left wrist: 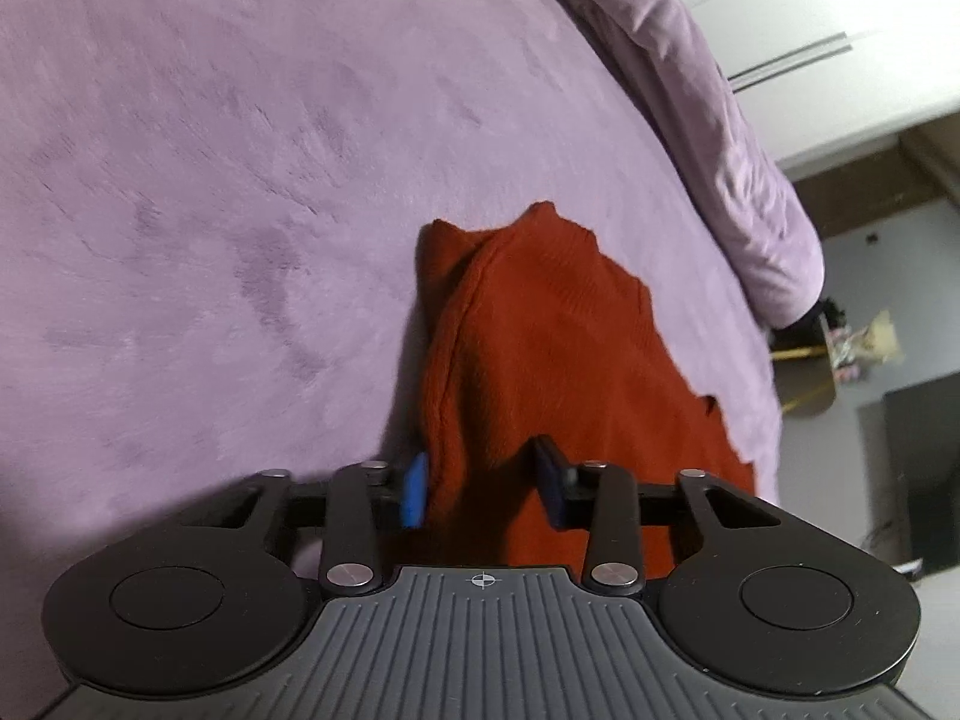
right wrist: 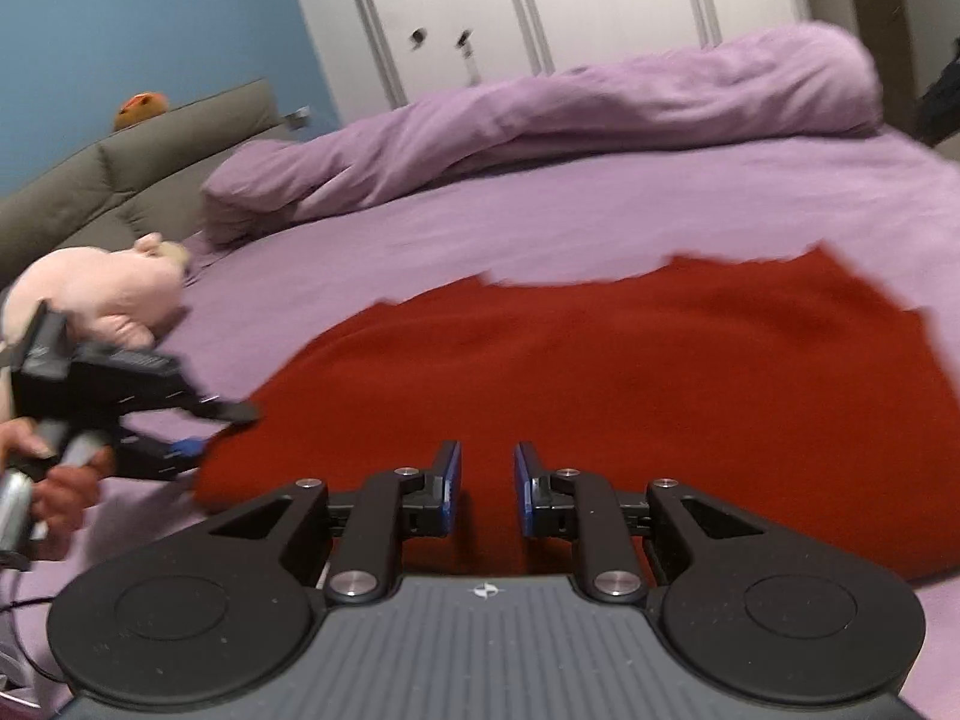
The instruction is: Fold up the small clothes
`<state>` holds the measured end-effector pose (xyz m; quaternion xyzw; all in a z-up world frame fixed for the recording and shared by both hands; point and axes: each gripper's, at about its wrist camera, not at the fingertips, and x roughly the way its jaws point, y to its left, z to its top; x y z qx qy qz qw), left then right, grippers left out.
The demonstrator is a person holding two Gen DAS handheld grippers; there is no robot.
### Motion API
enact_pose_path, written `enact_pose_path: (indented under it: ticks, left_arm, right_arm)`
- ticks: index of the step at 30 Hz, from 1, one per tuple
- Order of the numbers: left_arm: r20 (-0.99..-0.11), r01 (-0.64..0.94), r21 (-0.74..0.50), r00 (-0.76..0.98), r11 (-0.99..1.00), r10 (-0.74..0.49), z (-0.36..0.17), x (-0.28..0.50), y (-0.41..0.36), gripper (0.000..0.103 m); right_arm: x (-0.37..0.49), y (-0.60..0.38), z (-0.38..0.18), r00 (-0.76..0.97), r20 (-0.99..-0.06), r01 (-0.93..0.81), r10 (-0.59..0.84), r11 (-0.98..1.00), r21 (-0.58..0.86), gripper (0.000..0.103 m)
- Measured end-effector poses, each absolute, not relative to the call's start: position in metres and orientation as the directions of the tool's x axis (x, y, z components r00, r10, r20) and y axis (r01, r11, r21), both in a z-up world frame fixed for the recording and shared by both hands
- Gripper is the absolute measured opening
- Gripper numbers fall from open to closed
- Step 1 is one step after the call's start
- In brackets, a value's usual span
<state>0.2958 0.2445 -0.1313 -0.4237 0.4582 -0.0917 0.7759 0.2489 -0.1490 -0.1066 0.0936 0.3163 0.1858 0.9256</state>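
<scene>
A red knit garment [right wrist: 630, 360] lies spread on the lilac bed sheet [right wrist: 540, 222]. In the right wrist view my left gripper [right wrist: 222, 432] sits at the garment's near left corner, one finger on top of the cloth and the blue-padded one under its edge. The left wrist view shows that gripper [left wrist: 483, 486] shut on a thick folded edge of the red garment [left wrist: 540, 330], which fills the gap between the pads. My right gripper [right wrist: 487, 489] hovers over the garment's near edge, jaws a narrow gap apart with nothing pinched.
A rolled lilac duvet [right wrist: 600, 102] lies across the far side of the bed. A pink plush toy [right wrist: 102, 288] rests at the left by the grey headboard [right wrist: 150, 150]. A person's hand [right wrist: 66, 480] holds the left gripper's handle. White wardrobe doors [right wrist: 540, 0] stand behind.
</scene>
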Motion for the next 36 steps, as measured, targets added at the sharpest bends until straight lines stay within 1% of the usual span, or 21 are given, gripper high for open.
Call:
enact_pose_path:
  ticks: [3,6,8,10,12,13,14,15,16,19,22,25,28,30,32,34,35,36]
  left_arm:
    - [-0.634,-0.274,-0.748,0.562,0.605,-0.531,-0.136,0.302,0.244,0.026]
    - [-0.629,-0.262,-0.745,0.583,0.613,-0.515,-0.128,0.298,0.244,0.020]
    - [-0.633,-0.247,-0.731,0.595,0.637,-0.495,-0.117,0.295,0.242,0.018]
    - [-0.645,-0.232,-0.705,0.602,0.670,-0.470,-0.105,0.292,0.239,0.011]
    - [-0.649,-0.210,-0.683,0.614,0.700,-0.449,-0.092,0.291,0.235,0.011]
    - [-0.646,-0.196,-0.678,0.619,0.709,-0.446,-0.087,0.290,0.232,0.011]
    - [-0.645,-0.184,-0.671,0.622,0.719,-0.443,-0.081,0.290,0.228,0.011]
    - [-0.648,-0.167,-0.656,0.624,0.736,-0.437,-0.076,0.290,0.221,0.011]
    - [-0.651,-0.152,-0.643,0.624,0.751,-0.432,-0.072,0.289,0.217,0.011]
    - [-0.657,-0.100,-0.614,0.615,0.783,-0.437,-0.060,0.289,0.199,0.010]
    - [-0.633,-0.040,-0.617,0.619,0.786,-0.465,-0.046,0.288,0.180,0.010]
    - [-0.616,0.000,-0.632,0.608,0.775,-0.502,-0.038,0.292,0.154,0.010]
    - [-0.649,-0.048,-0.605,0.607,0.794,-0.458,-0.044,0.294,0.146,0.011]
    - [-0.662,-0.130,-0.638,0.596,0.759,-0.455,-0.058,0.296,0.162,0.012]
    - [-0.682,-0.208,-0.644,0.592,0.736,-0.430,-0.073,0.292,0.183,0.013]
    - [-0.710,-0.279,-0.619,0.599,0.734,-0.371,-0.083,0.286,0.204,0.019]
    - [-0.715,-0.303,-0.617,0.601,0.726,-0.357,-0.089,0.282,0.214,0.019]
    - [-0.711,-0.322,-0.631,0.605,0.706,-0.359,-0.095,0.277,0.224,0.024]
  right_arm:
    - [0.247,-0.124,-0.114,0.725,-0.564,-0.265,0.394,0.916,0.300,0.018]
    - [0.250,-0.110,-0.127,0.682,-0.644,-0.243,0.345,0.939,0.245,0.015]
    - [0.251,-0.113,-0.126,0.672,-0.640,-0.244,0.372,0.927,0.284,0.015]
    - [0.243,-0.121,-0.118,0.690,-0.611,-0.251,0.388,0.920,0.301,0.014]
    - [0.236,-0.125,-0.109,0.743,-0.554,-0.258,0.375,0.925,0.279,0.014]
    - [0.240,-0.125,-0.110,0.749,-0.548,-0.254,0.373,0.925,0.283,0.015]
    - [0.242,-0.125,-0.113,0.731,-0.569,-0.248,0.376,0.924,0.292,0.015]
    - [0.250,-0.123,-0.121,0.678,-0.630,-0.239,0.380,0.924,0.300,0.015]
    - [0.256,-0.123,-0.128,0.637,-0.663,-0.239,0.394,0.918,0.316,0.015]
    - [0.249,-0.136,-0.121,0.663,-0.612,-0.231,0.430,0.896,0.379,0.015]
    - [0.240,-0.163,-0.115,0.694,-0.564,-0.193,0.447,0.871,0.453,0.015]
    - [0.230,-0.187,-0.112,0.724,-0.553,-0.139,0.412,0.873,0.468,0.015]
    - [0.225,-0.201,-0.117,0.723,-0.564,-0.105,0.400,0.870,0.483,0.015]
    - [0.221,-0.207,-0.119,0.719,-0.568,-0.096,0.400,0.867,0.489,0.016]
    - [0.224,-0.212,-0.121,0.715,-0.574,-0.095,0.400,0.868,0.488,0.017]
    - [0.222,-0.212,-0.125,0.709,-0.578,-0.090,0.404,0.865,0.494,0.018]
    - [0.221,-0.214,-0.128,0.706,-0.579,-0.089,0.409,0.862,0.500,0.018]
    - [0.220,-0.213,-0.129,0.702,-0.580,-0.090,0.413,0.859,0.503,0.019]
